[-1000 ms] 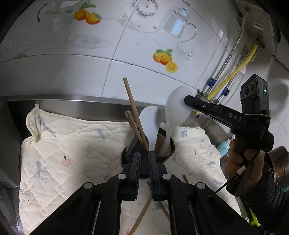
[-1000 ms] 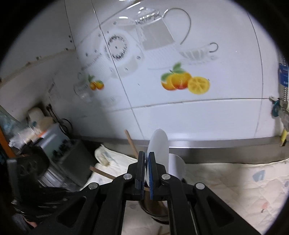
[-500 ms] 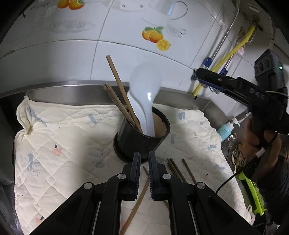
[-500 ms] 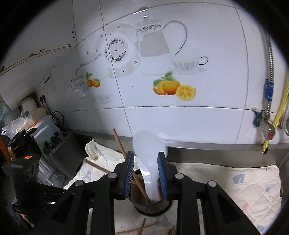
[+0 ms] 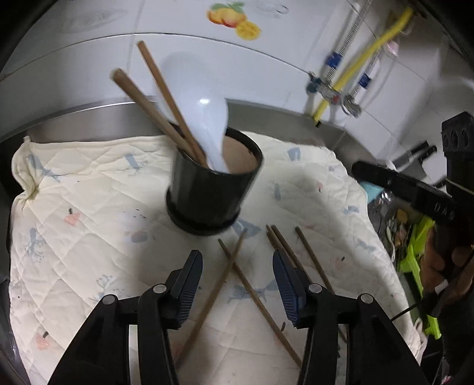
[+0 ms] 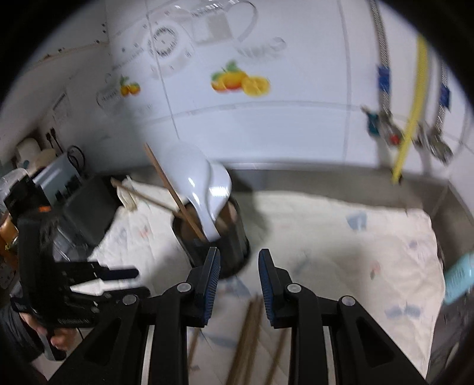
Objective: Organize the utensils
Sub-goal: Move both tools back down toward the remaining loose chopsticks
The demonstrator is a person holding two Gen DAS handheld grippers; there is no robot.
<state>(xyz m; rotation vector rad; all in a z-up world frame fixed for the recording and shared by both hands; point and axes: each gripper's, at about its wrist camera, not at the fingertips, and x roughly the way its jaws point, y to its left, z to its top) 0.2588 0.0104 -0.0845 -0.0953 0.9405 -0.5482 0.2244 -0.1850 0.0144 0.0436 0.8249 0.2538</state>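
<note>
A black cup (image 5: 213, 189) stands on the quilted cloth (image 5: 89, 207) and holds two wooden chopsticks (image 5: 166, 97) and white spoons (image 5: 204, 118). Several loose chopsticks (image 5: 251, 284) lie on the cloth in front of the cup. My left gripper (image 5: 237, 260) hovers over two crossed ones; its jaws are opening and press on nothing. My right gripper (image 6: 239, 257) is open and empty just in front of the cup (image 6: 225, 245), above more loose chopsticks (image 6: 251, 334). The spoons (image 6: 204, 189) lean in the cup. Each gripper shows in the other's view: right (image 5: 360, 171), left (image 6: 130, 282).
A tiled wall with fruit decals (image 5: 234, 20) rises behind the steel counter edge (image 5: 89, 112). Pipes and a yellow hose (image 6: 411, 118) run down at the right. A blue bottle (image 6: 459, 278) is at the cloth's right edge. Appliances (image 6: 59, 180) crowd the left.
The right gripper let go of the white spoon, which now leans in the cup. Both grippers drew back and lower. The left jaws went from shut to wide apart.
</note>
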